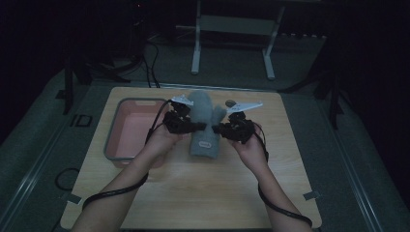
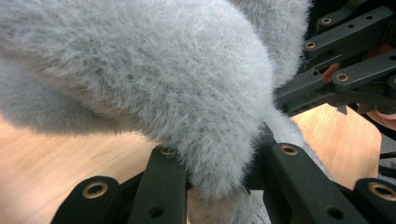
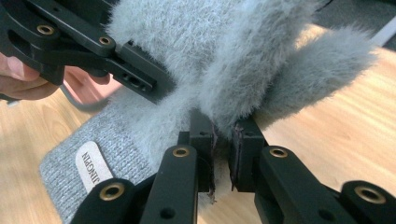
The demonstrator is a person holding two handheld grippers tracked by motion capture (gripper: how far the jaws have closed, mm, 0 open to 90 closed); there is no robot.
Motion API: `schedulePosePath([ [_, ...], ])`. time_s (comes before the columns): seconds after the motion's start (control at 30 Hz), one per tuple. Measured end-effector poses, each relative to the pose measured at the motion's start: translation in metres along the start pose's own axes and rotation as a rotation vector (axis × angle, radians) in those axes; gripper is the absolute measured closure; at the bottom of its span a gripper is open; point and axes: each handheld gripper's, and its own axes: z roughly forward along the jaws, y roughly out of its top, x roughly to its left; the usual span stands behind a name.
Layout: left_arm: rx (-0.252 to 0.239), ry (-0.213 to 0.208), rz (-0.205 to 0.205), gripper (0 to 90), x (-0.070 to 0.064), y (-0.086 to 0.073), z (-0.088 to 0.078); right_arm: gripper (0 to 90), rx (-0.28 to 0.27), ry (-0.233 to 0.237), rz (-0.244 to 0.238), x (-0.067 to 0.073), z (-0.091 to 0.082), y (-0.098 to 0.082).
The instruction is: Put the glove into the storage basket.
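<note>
Grey fuzzy mitten (image 1: pixel 203 123) is the landmark: it sits over the middle of the wooden table (image 1: pixel 193 193), cuff end w/ the white label (image 3: pixel 93 167) toward me, fingertip end pointing away. My left gripper (image 1: pixel 199 126) pinches its left edge near the cuff; in the left gripper view the fluff bulges out between my two jaws, so they're clamped on fabric. My right gripper (image 1: pixel 216 129) bites the opposite edge, just below the thumb; the right gripper view shows the jaws nearly together w/ a fold of fleece squeezed between the pads. So both are closed on the mitten, one per side.

Step in hand, as I read it: a two-handed lift. The fuzzy part looks raised off the wood; the knit cuff seems to lie low or drape on the table, can't tell if it touches.

Left of the mitten, just beside my left hand (image 1: pixel 162 140), is the grey bin (image 1: pixel 112 130) w/ a pink inside, nothing visible in it. Beyond the mitten, a small dark thing near the table's far edge, too dim to ID.

Next move, prob: carry the mitten left to the bin. That calls for keeping both grips tight, moving both hands together so the fabric isn't stretched or dropped, clearing the bin's near wall, then opening both at once.
</note>
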Motion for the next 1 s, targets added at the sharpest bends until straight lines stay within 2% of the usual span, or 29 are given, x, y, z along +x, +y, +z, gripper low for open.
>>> schedulePosePath([
  [0.27, -0.005, 0.037, 0.018, 75.9, 0.017, 0.013, -0.034, 81.9, -0.02, 0.024, -0.026, 0.013, 0.01, 0.036],
  [0.37, -0.001, 0.045, 0.013, 75.9, 0.021, 0.015, -0.042, 81.9, -0.026, 0.029, -0.032, 0.017, 0.014, 0.044],
  [0.43, 0.0, 0.059, 0.004, 75.9, 0.029, 0.015, -0.056, 81.9, -0.026, 0.042, -0.037, 0.023, 0.021, 0.054],
  [0.53, -0.004, 0.082, -0.003, 75.9, 0.035, 0.014, -0.068, 82.0, -0.025, 0.051, -0.05, 0.03, 0.029, 0.065],
  [0.57, -0.004, 0.082, -0.003, 75.9, 0.035, 0.014, -0.068, 82.0, -0.025, 0.051, -0.05, 0.03, 0.029, 0.065],
  [0.73, -0.005, 0.124, -0.041, 75.9, 0.053, 0.004, -0.096, 82.1, -0.013, 0.074, -0.072, 0.049, 0.051, 0.086],
  [0.77, -0.005, 0.124, -0.041, 75.9, 0.053, 0.004, -0.096, 82.1, -0.013, 0.074, -0.072, 0.049, 0.051, 0.086],
  [0.8, 0.001, 0.146, -0.048, 75.9, 0.058, 0.001, -0.104, 82.0, -0.001, 0.084, -0.085, 0.057, 0.062, 0.095],
  [1.0, 0.021, 0.207, -0.079, 75.8, 0.076, -0.016, -0.129, 82.1, 0.022, 0.121, -0.09, 0.078, 0.093, 0.11],
])
